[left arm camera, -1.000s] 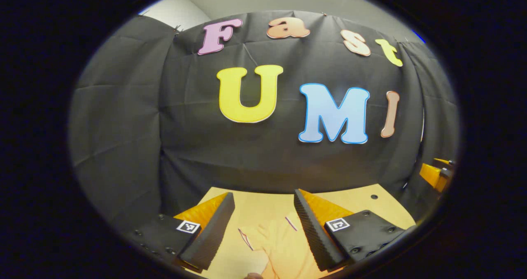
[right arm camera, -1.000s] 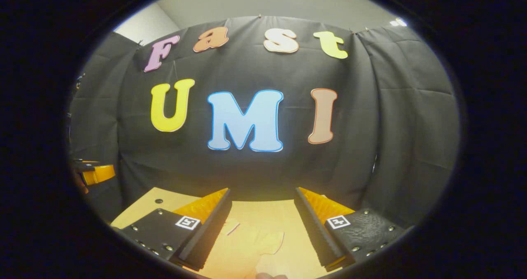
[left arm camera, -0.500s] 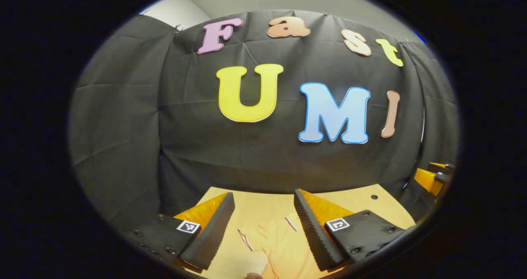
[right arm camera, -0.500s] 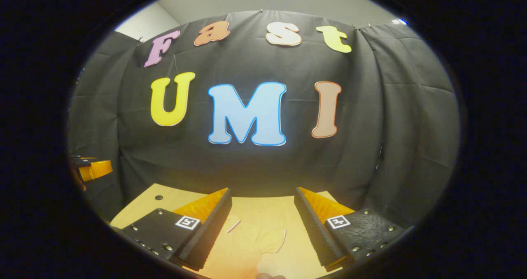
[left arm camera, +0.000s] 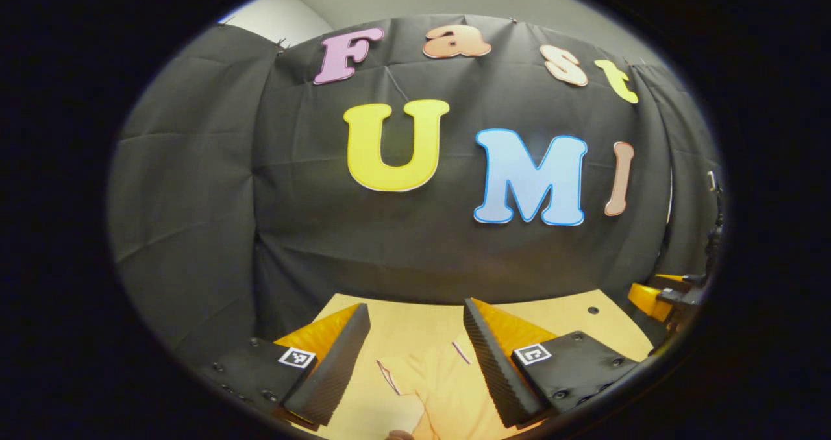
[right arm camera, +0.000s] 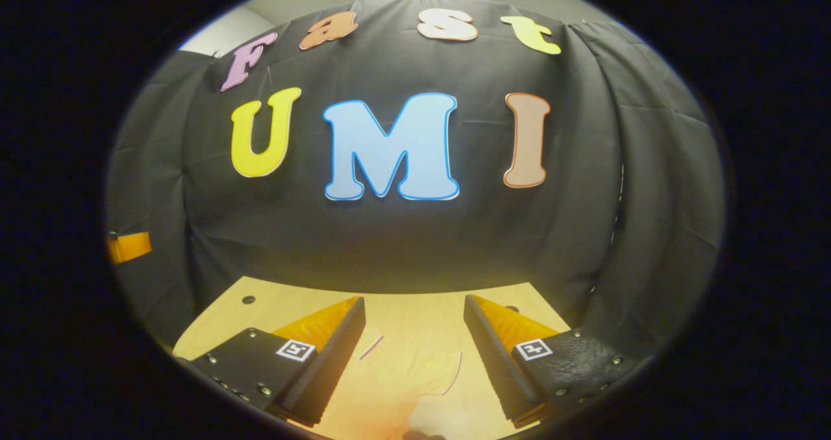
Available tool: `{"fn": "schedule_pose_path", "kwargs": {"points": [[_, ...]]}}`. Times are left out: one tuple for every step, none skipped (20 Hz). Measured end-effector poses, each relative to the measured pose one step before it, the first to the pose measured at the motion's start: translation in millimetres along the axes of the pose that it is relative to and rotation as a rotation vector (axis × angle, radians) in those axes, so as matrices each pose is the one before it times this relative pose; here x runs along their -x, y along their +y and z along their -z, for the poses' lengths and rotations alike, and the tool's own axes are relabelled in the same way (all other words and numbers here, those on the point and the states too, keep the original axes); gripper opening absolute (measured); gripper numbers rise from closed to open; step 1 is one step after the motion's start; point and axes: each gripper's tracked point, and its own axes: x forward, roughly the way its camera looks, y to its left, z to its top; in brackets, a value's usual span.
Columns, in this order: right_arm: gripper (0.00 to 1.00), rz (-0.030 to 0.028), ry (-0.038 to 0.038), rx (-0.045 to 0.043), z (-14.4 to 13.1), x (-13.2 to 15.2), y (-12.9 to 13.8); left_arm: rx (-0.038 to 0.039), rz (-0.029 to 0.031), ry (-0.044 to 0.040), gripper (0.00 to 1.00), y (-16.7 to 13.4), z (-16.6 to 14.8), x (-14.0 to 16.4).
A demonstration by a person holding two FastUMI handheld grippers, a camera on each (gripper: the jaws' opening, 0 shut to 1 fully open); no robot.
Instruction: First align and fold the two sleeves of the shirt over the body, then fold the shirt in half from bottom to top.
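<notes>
A pale yellow shirt (left arm camera: 445,388) lies flat on the wooden table (left arm camera: 415,326); one short sleeve with a thin dark trim line shows between my left gripper's fingers. My left gripper (left arm camera: 415,313) is open above it, holding nothing. In the right gripper view the same shirt (right arm camera: 402,388) lies below, its other sleeve pointing right with a trimmed cuff. My right gripper (right arm camera: 413,305) is open over it, empty. The right gripper (left arm camera: 662,294) also shows at the far right edge of the left gripper view; the left gripper (right arm camera: 128,246) shows at the left edge of the right gripper view.
The table ends at the black cloth wall (left arm camera: 389,245) just beyond the shirt. Small dark holes mark the tabletop, one hole (left arm camera: 592,310) at the right in the left gripper view and one hole (right arm camera: 247,300) at the left in the right gripper view.
The right gripper has tipped downward and moved forward, so the wall rose in its view and more table shows. The left gripper has barely shifted. Both stay open.
</notes>
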Motion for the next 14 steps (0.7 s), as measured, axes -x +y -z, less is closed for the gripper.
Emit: {"fn": "schedule_pose_path", "kwargs": {"points": [[0.96, -0.00091, 0.01469, 0.00351, 6.5, -8.98, -0.87, -0.00068, -0.00414, 0.00191, 0.95, 1.55, 1.73, -0.87], [0.97, -0.00087, 0.02069, 0.00301, 9.56, -10.84, -0.75, -0.00003, -0.00345, 0.00028, 0.95, 0.14, -0.85, -0.62], [0.96, -0.00541, 0.01915, 0.00047, 8.37, -9.48, 0.23, -0.00101, -0.00347, -0.00008, 0.95, 0.49, -0.38, 1.27], [0.96, -0.00893, 0.01723, -0.00249, 10.72, -11.0, 1.23, -0.00194, -0.00562, 0.00176, 0.95, 1.79, 0.29, -0.11], [0.96, -0.00617, 0.0214, -0.0024, 10.29, -10.82, -0.77, -0.00197, -0.00519, 0.00003, 0.95, 1.46, 1.55, 1.18], [0.96, -0.00307, 0.02546, -0.00644, 13.48, -11.01, -1.74, -0.00221, -0.00592, -0.00017, 0.94, 1.58, -0.66, -0.63], [0.96, -0.00019, 0.02838, -0.00657, 12.14, -11.99, -1.93, -0.00339, -0.00776, -0.00132, 0.94, 1.57, -1.54, 0.9], [0.97, 0.0016, 0.02503, -0.00218, 13.65, -11.77, -1.28, -0.00385, -0.00797, -0.00121, 0.94, 2.3, -0.52, 0.26], [0.98, 0.00664, 0.02621, 0.00262, 11.15, -10.54, -4.41, -0.00472, -0.00659, -0.00079, 0.95, 2.09, 0.26, 0.23], [0.96, 0.00371, 0.02296, 0.00338, 12.7, -10.63, -3.92, -0.00546, -0.00744, 0.00081, 0.95, 1.96, 0.47, 0.1], [0.98, 0.00464, 0.02214, 0.00258, 10.23, -10.37, -3.85, -0.00499, -0.00701, 0.00029, 0.95, 0.99, 0.28, -0.34], [0.98, 0.00124, 0.02524, 0.00126, 13.24, -8.95, -3.22, -0.00339, -0.00762, 0.00014, 0.95, 0.88, 0.43, 0.46], [0.98, 0.00428, 0.02311, -0.00178, 10.74, -10.44, -3.79, -0.0023, -0.00544, 0.00216, 0.95, 1.39, -0.07, -0.07], [0.97, 0.00588, 0.02751, -0.00398, 13.02, -9.56, -2.88, -0.00335, -0.00549, 0.0031, 0.94, 1.54, -0.93, -1.16]]}}
